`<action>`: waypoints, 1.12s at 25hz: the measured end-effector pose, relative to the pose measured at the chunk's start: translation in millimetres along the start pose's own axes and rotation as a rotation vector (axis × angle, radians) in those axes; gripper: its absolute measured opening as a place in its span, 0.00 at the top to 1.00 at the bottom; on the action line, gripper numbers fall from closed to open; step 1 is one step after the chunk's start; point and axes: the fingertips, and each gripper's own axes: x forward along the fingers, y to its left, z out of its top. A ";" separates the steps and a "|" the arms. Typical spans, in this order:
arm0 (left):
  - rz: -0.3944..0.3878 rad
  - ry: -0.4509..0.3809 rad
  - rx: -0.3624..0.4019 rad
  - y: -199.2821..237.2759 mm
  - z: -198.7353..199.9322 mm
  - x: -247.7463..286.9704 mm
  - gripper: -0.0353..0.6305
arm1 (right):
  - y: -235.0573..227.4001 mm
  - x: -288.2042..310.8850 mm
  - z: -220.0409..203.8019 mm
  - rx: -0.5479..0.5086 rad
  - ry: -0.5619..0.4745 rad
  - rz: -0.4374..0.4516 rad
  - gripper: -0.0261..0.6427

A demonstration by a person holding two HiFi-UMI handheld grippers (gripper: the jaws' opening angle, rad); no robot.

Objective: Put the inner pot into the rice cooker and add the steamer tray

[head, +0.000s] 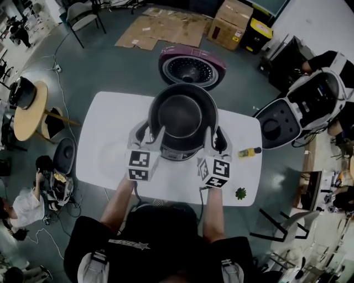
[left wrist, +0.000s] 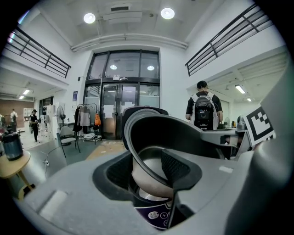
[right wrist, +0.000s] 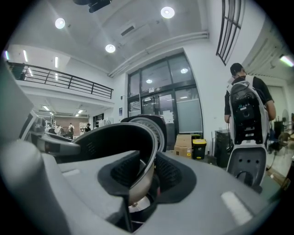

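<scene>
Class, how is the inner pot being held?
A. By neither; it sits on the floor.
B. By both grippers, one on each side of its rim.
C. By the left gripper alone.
B: the left gripper and right gripper each clamp the rim of the inner pot, over the rice cooker.

Head view: even, rather dim overhead light. The white table is the brightest patch and slightly washed out; shadows are soft. Strong fisheye, so the floor bends at the edges and the corners darken.

Left gripper view: the ceiling lights clip to pure white and the glass doors are backlit. The inner pot carries a pale sheen low on its metal wall. The nearest foreground is soft.

Right gripper view: the ceiling spots flare and the railing curves. A black vignette rings both gripper views.
</scene>
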 end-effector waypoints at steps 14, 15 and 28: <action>0.011 0.146 -0.002 13.2 -36.1 63.6 0.64 | -22.5 60.3 -51.9 0.039 0.152 0.010 0.81; 0.010 0.160 -0.001 13.9 -40.1 67.2 0.64 | -23.1 63.2 -56.7 0.042 0.164 0.010 0.81; 0.003 0.329 -0.002 20.7 -88.4 97.3 0.64 | -27.4 87.8 -116.8 0.078 0.371 0.031 0.81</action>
